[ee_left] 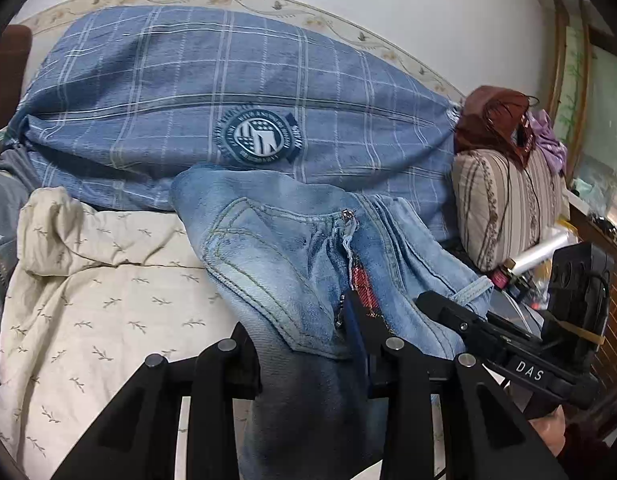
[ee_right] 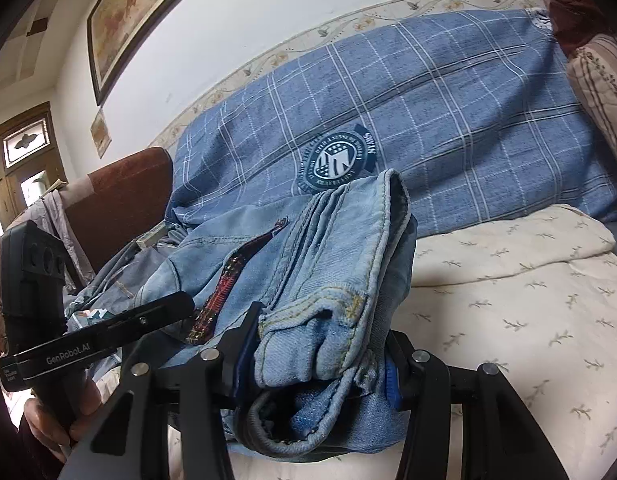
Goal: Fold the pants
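Left claw (ee_left: 308, 344) was clamped on the jeans (ee_left: 284, 248) in the left wrist view, denim bunched between its jaws near the zipper fly. Jeans draped up over the bed's cream sheet (ee_left: 120, 300), in front of a blue plaid pillow (ee_left: 212, 80). Right claw (ee_left: 432, 304) showed at the right, its tips at the jeans' edge. Right wrist view: right claw (ee_right: 316, 356) was closed on a thick folded wad of jeans (ee_right: 340, 264), held above the cream sheet (ee_right: 508, 312); left claw (ee_right: 180, 304) sat at the left, touching the denim, plaid pillow (ee_right: 448, 112) behind.
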{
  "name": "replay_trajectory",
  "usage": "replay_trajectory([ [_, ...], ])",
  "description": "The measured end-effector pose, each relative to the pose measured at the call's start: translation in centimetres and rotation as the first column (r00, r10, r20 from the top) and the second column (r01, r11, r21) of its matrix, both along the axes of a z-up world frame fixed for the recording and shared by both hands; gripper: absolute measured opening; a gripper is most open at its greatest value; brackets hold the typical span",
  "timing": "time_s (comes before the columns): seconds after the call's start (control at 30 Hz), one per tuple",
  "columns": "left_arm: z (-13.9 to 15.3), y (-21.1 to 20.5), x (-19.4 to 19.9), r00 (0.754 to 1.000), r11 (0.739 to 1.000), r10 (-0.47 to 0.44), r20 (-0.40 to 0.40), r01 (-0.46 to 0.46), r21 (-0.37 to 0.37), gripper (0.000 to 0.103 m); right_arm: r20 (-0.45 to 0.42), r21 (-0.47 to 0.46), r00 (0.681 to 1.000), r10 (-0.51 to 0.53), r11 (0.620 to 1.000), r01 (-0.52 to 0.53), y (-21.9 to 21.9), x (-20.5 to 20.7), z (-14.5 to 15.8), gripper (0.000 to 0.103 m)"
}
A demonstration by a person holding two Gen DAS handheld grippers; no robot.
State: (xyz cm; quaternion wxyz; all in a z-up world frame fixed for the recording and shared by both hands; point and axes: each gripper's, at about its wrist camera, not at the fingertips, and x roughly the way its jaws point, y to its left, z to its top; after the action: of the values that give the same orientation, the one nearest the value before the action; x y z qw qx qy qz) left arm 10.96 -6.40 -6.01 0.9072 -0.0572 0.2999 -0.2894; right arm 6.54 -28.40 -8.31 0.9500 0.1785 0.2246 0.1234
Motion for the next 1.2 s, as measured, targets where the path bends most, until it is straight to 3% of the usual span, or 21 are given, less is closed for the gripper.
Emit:
replay_trajectory([
  [0.57, -1.8, 0.1, 1.7, 0.998, 0.998, 0.029, -0.054, -0.026, 0.049, 0.036, -0.079, -0.011, 0.997, 0.018, 1.0, -0.019, 1.0, 2.2, -1.7, 0.053],
  [1.2, -4.4, -0.4, 3.5, 0.984, 0.994, 0.036, -0.176, -0.017, 0.106, 0.036, -0.186, -0.026, 0.983, 0.007, 1.0, -0.012, 1.0, 3.3, -4.0, 0.053],
])
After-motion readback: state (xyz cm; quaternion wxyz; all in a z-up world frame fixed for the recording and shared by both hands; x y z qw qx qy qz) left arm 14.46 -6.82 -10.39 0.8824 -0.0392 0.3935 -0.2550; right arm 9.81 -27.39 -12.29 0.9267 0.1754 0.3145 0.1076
